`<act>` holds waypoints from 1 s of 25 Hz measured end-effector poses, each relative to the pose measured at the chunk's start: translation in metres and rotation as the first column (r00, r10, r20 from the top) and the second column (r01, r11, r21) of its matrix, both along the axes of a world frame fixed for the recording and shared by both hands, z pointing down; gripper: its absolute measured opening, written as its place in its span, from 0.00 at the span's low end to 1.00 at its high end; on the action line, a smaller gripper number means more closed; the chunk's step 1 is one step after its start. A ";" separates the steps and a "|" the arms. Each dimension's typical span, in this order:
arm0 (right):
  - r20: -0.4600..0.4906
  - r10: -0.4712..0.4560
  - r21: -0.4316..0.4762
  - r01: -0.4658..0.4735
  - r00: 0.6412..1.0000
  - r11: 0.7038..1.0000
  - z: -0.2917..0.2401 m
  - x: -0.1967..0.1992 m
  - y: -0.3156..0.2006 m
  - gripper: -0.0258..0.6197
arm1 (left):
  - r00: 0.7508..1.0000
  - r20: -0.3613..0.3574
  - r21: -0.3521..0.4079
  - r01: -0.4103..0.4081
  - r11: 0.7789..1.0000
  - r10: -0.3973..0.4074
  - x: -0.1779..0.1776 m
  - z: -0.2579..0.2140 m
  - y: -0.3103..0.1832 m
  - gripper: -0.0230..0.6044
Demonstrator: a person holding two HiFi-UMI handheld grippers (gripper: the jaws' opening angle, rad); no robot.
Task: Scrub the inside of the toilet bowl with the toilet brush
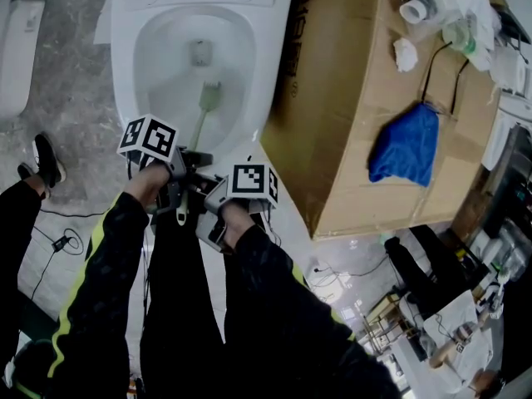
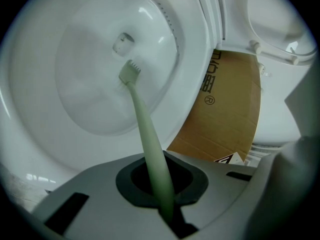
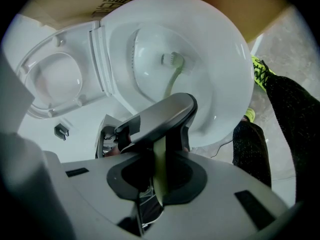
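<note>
We log both claws shut tight on the brush (image 1: 202,121) handle. The left gripper (image 1: 187,166) pinches the pale green shaft nearer the head, and the right gripper (image 1: 218,194) clamps it just behind, with the left one showing ahead in the right gripper view. The brush head sits low inside the bowl (image 1: 125,65), just beside the drain opening (image 1: 200,52). A box (image 1: 349,98) stands right of the toilet with a blue cloth (image 1: 407,144) on top.
</note>
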State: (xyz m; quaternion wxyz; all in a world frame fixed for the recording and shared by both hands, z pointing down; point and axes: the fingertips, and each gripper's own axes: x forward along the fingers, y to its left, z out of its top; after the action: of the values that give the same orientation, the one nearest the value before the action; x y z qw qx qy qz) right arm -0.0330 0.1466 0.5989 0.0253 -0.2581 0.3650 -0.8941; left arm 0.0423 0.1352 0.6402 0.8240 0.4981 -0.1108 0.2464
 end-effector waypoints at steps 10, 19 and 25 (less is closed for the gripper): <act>0.064 -0.039 -0.036 0.041 0.997 0.998 0.000 -0.023 0.015 0.13 | 0.996 0.070 -0.029 0.064 0.998 -0.062 -0.028 0.004 0.012 0.05; 0.099 -0.110 -0.033 0.113 0.989 0.993 -0.001 -0.040 0.017 0.13 | 0.981 0.115 -0.013 0.159 0.987 -0.156 -0.048 0.006 0.007 0.05; 0.114 -0.156 -0.032 0.160 0.981 0.987 -0.001 -0.043 0.018 0.13 | 0.970 0.135 -0.005 0.205 0.979 -0.202 -0.054 0.007 0.004 0.05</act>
State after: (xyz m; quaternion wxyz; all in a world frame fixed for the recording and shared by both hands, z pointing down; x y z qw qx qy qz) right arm -0.0763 0.1641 0.5978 -0.0308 -0.1785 0.3637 -0.9137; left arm -0.0113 0.1393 0.6476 0.8403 0.4585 -0.2141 0.1946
